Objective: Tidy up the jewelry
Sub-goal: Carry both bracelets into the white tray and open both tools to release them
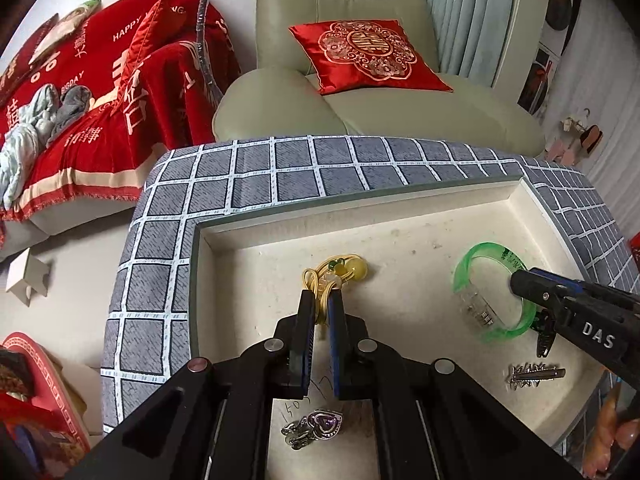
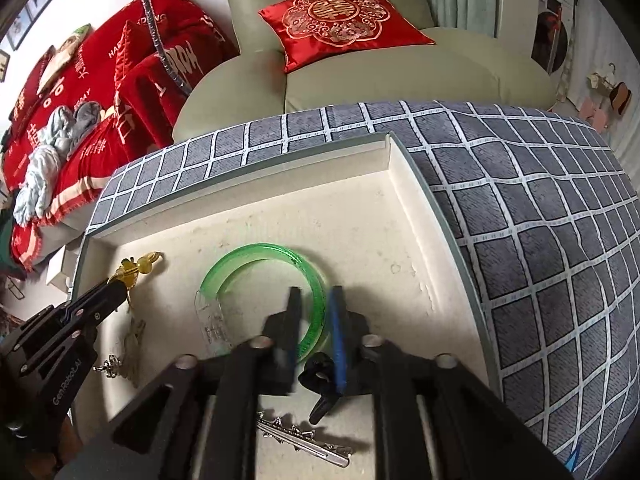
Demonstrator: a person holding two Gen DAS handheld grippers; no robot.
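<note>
My left gripper (image 1: 321,300) has its jaws drawn together on the yellow cord (image 1: 322,294) of a beaded charm, the strands pinched between the blue pads while the amber beads (image 1: 354,270) lie on the tray floor just beyond the tips, toward the tray's far wall and nearer its left side. My right gripper (image 2: 316,300) stands with its jaws a little apart, straddling the rim of the green bangle (image 2: 240,256); the band runs through the gap, and I cannot tell whether either pad presses on it, since the near finger is blurred. The bangle lies flat on the floor of the cream tray (image 2: 384,184), toward the right side, with a clear section on its left arc. Close to the tray's near edge lie a silver hair clip (image 2: 304,438), a small dark clip (image 2: 322,376) under my right jaws, and a silver charm with a purple heart (image 1: 320,426) below my left jaws. The tray sits on a grey checked cloth (image 1: 256,176), its far edge parallel to the cloth's far edge.
</note>
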